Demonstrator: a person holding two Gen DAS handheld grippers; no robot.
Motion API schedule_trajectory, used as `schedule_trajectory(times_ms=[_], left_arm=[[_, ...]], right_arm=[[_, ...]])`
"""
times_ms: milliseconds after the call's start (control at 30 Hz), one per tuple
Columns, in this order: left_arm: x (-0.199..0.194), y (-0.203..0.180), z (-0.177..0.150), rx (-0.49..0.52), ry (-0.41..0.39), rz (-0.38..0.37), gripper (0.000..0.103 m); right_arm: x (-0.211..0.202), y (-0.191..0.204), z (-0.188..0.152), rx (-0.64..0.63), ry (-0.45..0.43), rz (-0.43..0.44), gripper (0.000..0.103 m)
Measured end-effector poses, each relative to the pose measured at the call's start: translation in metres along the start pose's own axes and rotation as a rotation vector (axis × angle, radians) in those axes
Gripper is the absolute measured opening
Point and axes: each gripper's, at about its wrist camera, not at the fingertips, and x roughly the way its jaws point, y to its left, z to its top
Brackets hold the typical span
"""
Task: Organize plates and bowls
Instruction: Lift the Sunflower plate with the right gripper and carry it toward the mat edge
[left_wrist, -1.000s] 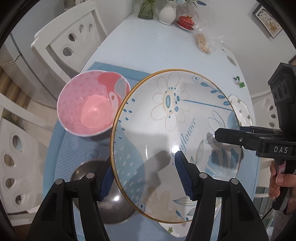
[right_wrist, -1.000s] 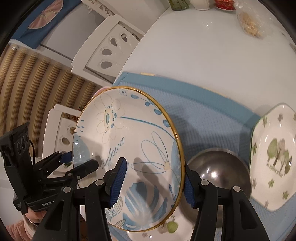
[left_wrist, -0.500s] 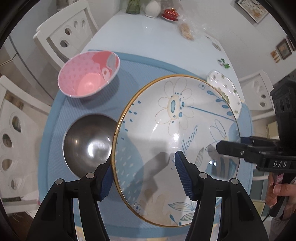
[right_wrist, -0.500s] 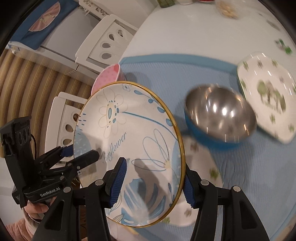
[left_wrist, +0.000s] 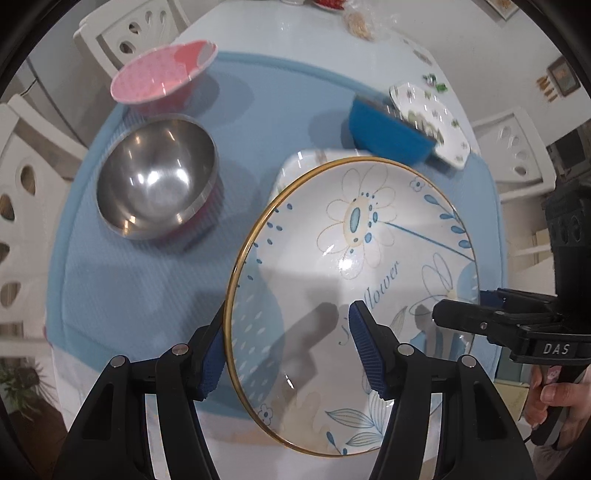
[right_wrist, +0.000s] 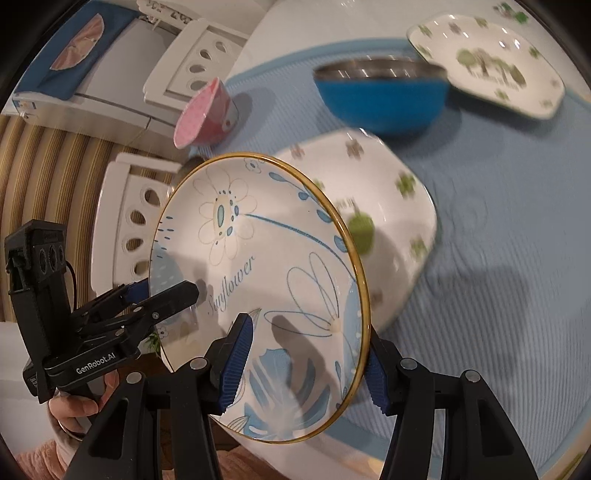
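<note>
Left gripper (left_wrist: 288, 350), lower centre of left view: closed partway on flower plate (left_wrist: 354, 295), one blue pad behind the gold rim, other pad on the plate face near the lettering. Plate tilted, filling lower right of frame, held clear above the mat (left_wrist: 140, 288).

Right gripper (right_wrist: 306, 362), lower centre of right view: likewise clamped on opposite rim of same plate (right_wrist: 258, 280), one pad on the face, other behind the rim at right. Also seen from left view as black claw (left_wrist: 480, 325) entering at right edge, w/ hand (left_wrist: 554, 398) on its handle at lower right. Left claw seen from right view at lower left (right_wrist: 159, 295), fingers of hand (right_wrist: 77, 406) under it.

Below the held plate: white plate w/ green motifs (right_wrist: 388, 206), lying on mat, partly covered by flower plate in both views; blurred.

Steel bowl (left_wrist: 155, 184), left of centre in left view, upright on mat. Pink bowl (left_wrist: 162, 70) just beyond it, upper left; contact btwn the two not determinable. Blue bowl (right_wrist: 380, 96), upper centre-right in right view, steel inside; second green-motif plate (right_wrist: 491, 70) just behind it, upper right, overlap vs. contact unclear.

White chairs (left_wrist: 136, 29) at upper left and left edges of left view.
</note>
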Motion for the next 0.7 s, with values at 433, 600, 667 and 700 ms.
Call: schedule_trajectory(times_ms=[433, 600, 667, 700], left_arm=[[0.039, -0.050, -0.071, -0.013, 0.110, -0.018, 0.059], [0.051, -0.067, -0.085, -0.003, 0.136, -0.027, 0.059], [0.056, -0.071, -0.089, 0.001, 0.145, -0.024, 0.059], [0.058, -0.072, -0.091, 0.001, 0.150, -0.024, 0.059]], right_arm=[[-0.003, -0.057, -0.072, 0.049, 0.060, -0.010, 0.056], [-0.004, -0.081, -0.094, 0.063, 0.079, -0.021, 0.056], [-0.003, -0.088, -0.102, 0.072, 0.085, -0.015, 0.056], [-0.002, -0.090, -0.104, 0.074, 0.089, -0.014, 0.055]])
